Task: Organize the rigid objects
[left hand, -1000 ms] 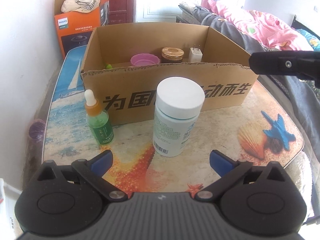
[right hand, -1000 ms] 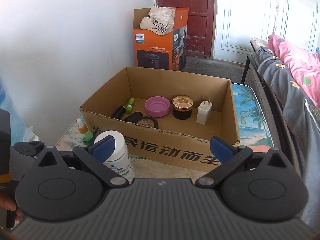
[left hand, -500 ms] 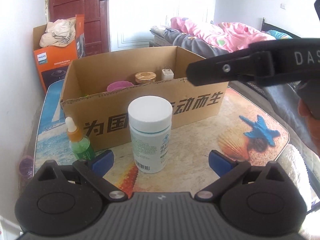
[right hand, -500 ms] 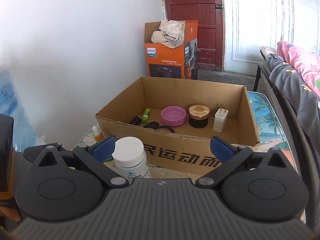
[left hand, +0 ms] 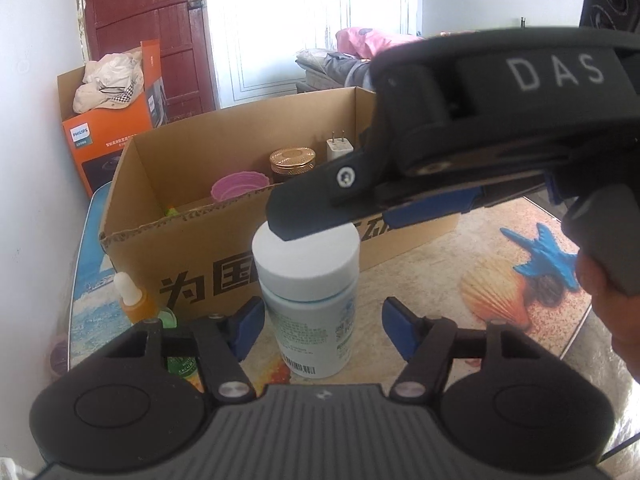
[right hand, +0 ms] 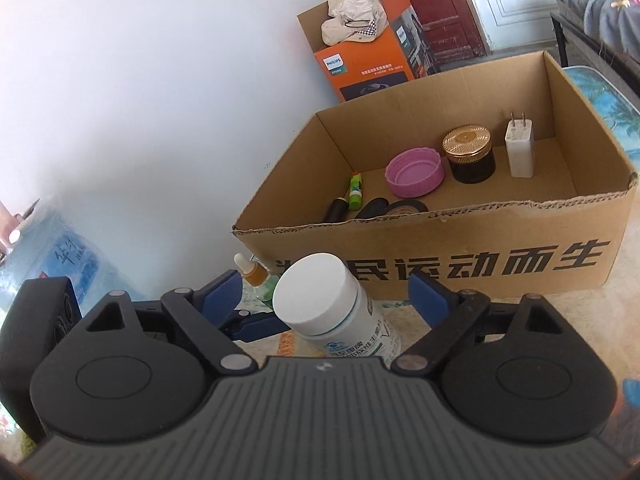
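the white-capped bottle (left hand: 308, 292) stands upright on the table mat (left hand: 460, 280), just in front of the cardboard box (left hand: 132, 240). my left gripper (left hand: 322, 330) is part open, its blue pads on either side of the bottle's lower body; i cannot tell whether they touch it. my right gripper (right hand: 326, 294) is above the bottle, spread wider than the cap and holding nothing. a dropper bottle (left hand: 134, 300) stands left of the white-capped bottle, near the box front. inside the box: a pink lid (right hand: 414, 172), a gold-lidded jar (right hand: 468, 154), a white charger plug (right hand: 519, 148).
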The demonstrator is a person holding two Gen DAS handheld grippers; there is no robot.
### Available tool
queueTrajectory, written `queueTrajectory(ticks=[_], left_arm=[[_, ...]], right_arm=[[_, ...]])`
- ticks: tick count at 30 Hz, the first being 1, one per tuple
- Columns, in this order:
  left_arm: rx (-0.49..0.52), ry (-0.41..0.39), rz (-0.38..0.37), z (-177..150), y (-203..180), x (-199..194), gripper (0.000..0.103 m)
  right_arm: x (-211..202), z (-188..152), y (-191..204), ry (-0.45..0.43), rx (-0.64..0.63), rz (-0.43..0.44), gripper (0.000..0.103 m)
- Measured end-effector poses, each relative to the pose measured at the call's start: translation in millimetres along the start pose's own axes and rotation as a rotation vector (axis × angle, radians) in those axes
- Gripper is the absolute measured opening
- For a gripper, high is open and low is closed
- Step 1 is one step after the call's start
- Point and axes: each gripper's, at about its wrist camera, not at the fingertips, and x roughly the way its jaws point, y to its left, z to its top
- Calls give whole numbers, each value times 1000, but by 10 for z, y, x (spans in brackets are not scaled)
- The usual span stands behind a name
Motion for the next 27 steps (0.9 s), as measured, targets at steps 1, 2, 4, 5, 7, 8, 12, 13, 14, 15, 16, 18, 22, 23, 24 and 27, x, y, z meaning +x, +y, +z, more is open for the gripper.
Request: queueTrajectory(ticks=[1,2,4,5,7,8,12,13,14,15,16,18,22,23,24,27], left_arm=[[-4,-2,10,17,14,22,59],[-10,0,19,31,28,41,56],[-25,0,14,53,50,69,54],[-31,-1,16,59,54,78,54],[-33,-2,20,65,54,85,54],[-35,-1,23,68,52,87,54],[-33,6,28,55,44,40,54],[-35,10,23,52,35,21,54],[-33,13,17,47,26,0,54],[-31,15,13,41,13,-19,54],[-27,19,8,35,-4,-53,54],[-23,26,-4,12,-47,-101,54],[-10,38,-26,-56,-136,-183,54],[-4,41,-27,-72,-157,-181,54],[6,35,-21,-85,-178,-186,54],[9,38,-18,-76,-192,-176,54]], right_arm=[[36,8,-26,7,17,7,79],[70,16,-48,15,34,11,77],[134,24,-96,29,65,20,67],[161,30,-119,36,78,23,64],[201,33,-153,48,103,29,50],[217,30,-168,52,116,36,48],[181,20,-194,53,155,51,41],[164,13,-192,55,159,53,40],[136,5,-191,57,160,53,39],[114,-7,-185,59,160,52,39],[85,-19,-182,62,162,52,39],[31,-54,-177,68,169,52,39],[-72,-147,-180,75,182,53,39],[-80,-167,-183,76,177,49,39],[-85,-185,-178,76,172,44,39],[-96,-201,-174,71,170,42,40]])
